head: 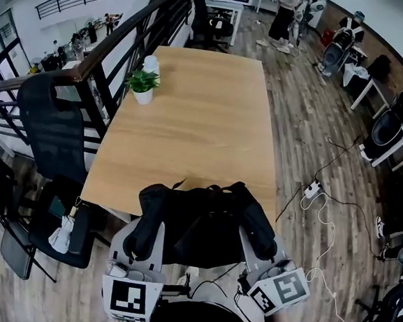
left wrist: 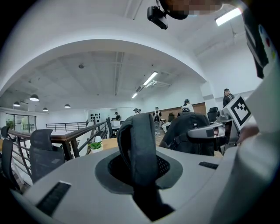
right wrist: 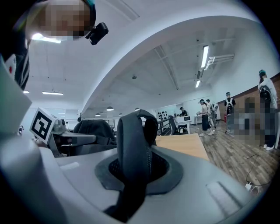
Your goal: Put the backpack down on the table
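Note:
The black backpack (head: 203, 223) hangs between my two grippers, over the near edge of the wooden table (head: 204, 107). My left gripper (head: 142, 242) is shut on one padded shoulder strap (left wrist: 139, 148); the strap loops up out of its jaws. My right gripper (head: 257, 239) is shut on the other strap (right wrist: 133, 148) in the same way. The bag's body (left wrist: 188, 131) shows to the right in the left gripper view and, as the backpack body (right wrist: 92, 131), to the left in the right gripper view. Whether the bag's bottom touches the tabletop is hidden.
A small potted plant (head: 142, 85) and a white cup (head: 151, 63) stand at the table's far left. A black office chair (head: 52, 135) and a dark railing (head: 108, 53) flank the left side. A power strip (head: 311, 189) with cables lies on the floor at right. People (head: 287, 12) stand far off.

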The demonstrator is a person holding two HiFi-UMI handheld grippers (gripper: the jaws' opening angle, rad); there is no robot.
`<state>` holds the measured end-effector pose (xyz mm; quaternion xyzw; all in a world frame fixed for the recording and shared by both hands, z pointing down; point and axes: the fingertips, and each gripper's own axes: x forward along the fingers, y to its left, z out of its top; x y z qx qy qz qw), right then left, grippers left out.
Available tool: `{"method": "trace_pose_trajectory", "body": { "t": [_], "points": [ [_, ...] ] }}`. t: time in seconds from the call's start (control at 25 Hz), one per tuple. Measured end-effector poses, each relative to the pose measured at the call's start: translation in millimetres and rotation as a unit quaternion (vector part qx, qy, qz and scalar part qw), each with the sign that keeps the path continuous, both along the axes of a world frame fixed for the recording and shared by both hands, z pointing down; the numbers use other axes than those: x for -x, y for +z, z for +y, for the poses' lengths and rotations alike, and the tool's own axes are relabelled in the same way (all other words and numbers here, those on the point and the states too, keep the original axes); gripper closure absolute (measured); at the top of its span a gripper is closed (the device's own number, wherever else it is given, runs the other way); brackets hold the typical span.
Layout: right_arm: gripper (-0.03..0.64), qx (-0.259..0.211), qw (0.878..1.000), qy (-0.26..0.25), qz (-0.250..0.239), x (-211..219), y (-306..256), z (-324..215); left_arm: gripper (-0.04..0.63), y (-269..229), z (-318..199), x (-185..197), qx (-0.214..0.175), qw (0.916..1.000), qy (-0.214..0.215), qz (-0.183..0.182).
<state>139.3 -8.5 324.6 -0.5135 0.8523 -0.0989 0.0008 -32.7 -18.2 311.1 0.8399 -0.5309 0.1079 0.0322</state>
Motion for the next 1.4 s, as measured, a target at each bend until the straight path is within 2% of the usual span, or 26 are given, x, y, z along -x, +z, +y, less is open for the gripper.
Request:
{"method": "trace_pose_trajectory", "body": {
  "t": [0.24, 0.52, 0.76, 1.2, 1.4],
  "points": [
    [0.554, 0.002, 1.000, -0.001, -0.002, -8.1, -2.1, -13.8, 0.531, -2.0, -12.3, -7.6, 0.001, 1.0000, -0.003, -0.001],
    [0.554, 0.001, 1.000, -0.004, -0.005, -0.4, -1.4, -28.4, 0.531, -1.5, -25.1, 1.0, 0.004, 1.0000, -0.004, -0.004],
    [0.554, -0.005, 1.000, -0.005, 0.016, 0.3, -9.5, -44.8, 0.531, -4.7, -43.3, -0.9, 0.008, 0.9999, 0.005, 0.003],
    [0.554, -0.017, 0.999, 0.008, 0.033, -6.3, -22.7, -92.2, 0.531, -15.2, -97.5, -12.9, -0.004, 0.9984, 0.056, 0.000],
    [0.554, -0.016, 0.999, 0.031, 0.022, -14.6, -24.6, -129.1, 0.531, -17.5, -136.0, -18.4, -0.009, 0.9971, 0.075, 0.000]
  ]
}}
